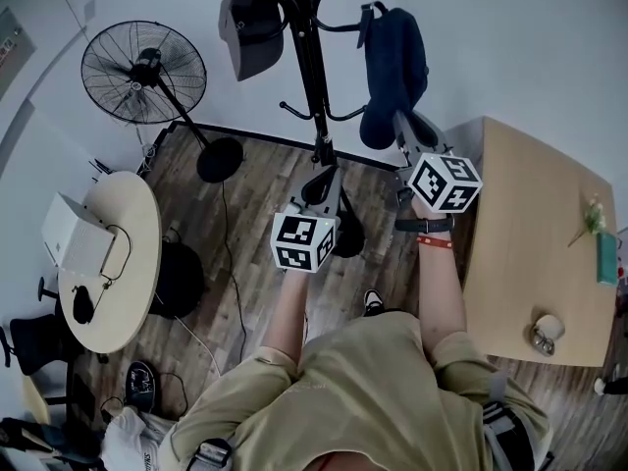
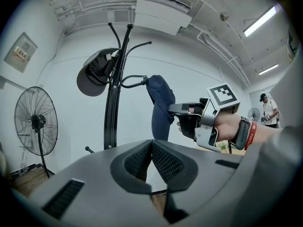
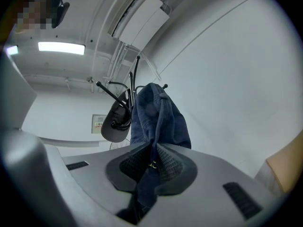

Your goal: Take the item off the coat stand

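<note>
Your right gripper (image 3: 152, 150) has its pads pressed together on a fold of the blue item (image 3: 158, 117). The dark cloth runs up from between the jaws and hangs out below them, so the grip is low on the fabric, not at the top loop. The blue item hangs from an upper arm on the right side of the coat stand (image 1: 312, 67), with its loop over the hook end. Its weight therefore looks to be on the stand, not on you.

Holding it low gives you a firm bite of cloth. It also means you probably need to lift up and away from the pole so the loop clears the upturned hook tip. A straight pull towards you could drag the stand or snag the loop.

Your left gripper (image 2: 151, 143) is shut with its tips meeting and nothing between them. It is held lower, in front of the base of the pole and clear of the cloth. That leaves it free to steady the pole or catch the loose end if the item swings.

The grey cap (image 1: 252, 23) hangs on the opposite side of the stand, well apart from your grip, so it should stay out of the way. The fan (image 1: 143, 72) stands further left, and the wooden table (image 1: 520, 234) is at your right.
</note>
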Available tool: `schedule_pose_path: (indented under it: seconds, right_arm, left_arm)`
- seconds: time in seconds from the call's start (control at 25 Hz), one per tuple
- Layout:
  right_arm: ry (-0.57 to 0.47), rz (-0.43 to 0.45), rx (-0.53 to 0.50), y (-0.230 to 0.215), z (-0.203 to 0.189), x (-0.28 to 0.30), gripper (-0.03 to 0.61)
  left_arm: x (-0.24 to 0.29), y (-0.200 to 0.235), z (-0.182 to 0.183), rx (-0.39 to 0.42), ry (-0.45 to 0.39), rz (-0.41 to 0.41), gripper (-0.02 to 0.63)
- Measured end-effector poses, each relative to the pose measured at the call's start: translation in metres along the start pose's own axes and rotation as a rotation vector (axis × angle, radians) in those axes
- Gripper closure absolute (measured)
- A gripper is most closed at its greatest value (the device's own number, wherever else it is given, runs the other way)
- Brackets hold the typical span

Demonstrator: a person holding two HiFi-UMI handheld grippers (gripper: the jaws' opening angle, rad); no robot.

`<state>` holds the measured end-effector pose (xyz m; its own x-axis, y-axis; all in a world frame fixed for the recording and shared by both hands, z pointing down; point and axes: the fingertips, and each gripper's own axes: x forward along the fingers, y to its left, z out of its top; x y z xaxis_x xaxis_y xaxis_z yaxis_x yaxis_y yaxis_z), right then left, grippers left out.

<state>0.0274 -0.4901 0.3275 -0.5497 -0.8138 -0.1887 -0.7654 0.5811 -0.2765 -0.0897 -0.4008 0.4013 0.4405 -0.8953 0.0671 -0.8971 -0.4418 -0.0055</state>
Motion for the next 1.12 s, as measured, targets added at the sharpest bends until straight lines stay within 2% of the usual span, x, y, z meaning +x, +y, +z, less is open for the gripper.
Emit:
schedule_pose_path:
  seconds: [0.24,0.6,0.8,1.12]
  right_arm:
    - [0.001,-0.054,-0.021,-0.008,-0.002,-0.033,0.526]
    - [0.029,-0.124,-0.022,0.008,0.002,-0.06,0.528]
    - [0.045,-0.152,-0.021,0.003,-0.027,-0.099,0.528]
    - [0.102,-0.179,-0.005,0.011,-0.062,-0.126,0.528]
  left_arm:
    - [-0.003,-0.015,-0.003,-0.002,-0.007,-0.02,0.591]
    - [-0.022,-0.001,0.018,-0.019,-0.017,-0.013,0.591]
    - [-0.032,-0.013,-0.003,-0.007,-0.021,0.007,0.591]
    - [-0.046,-0.012,-0.012,0.005,-0.012,0.033,0.591]
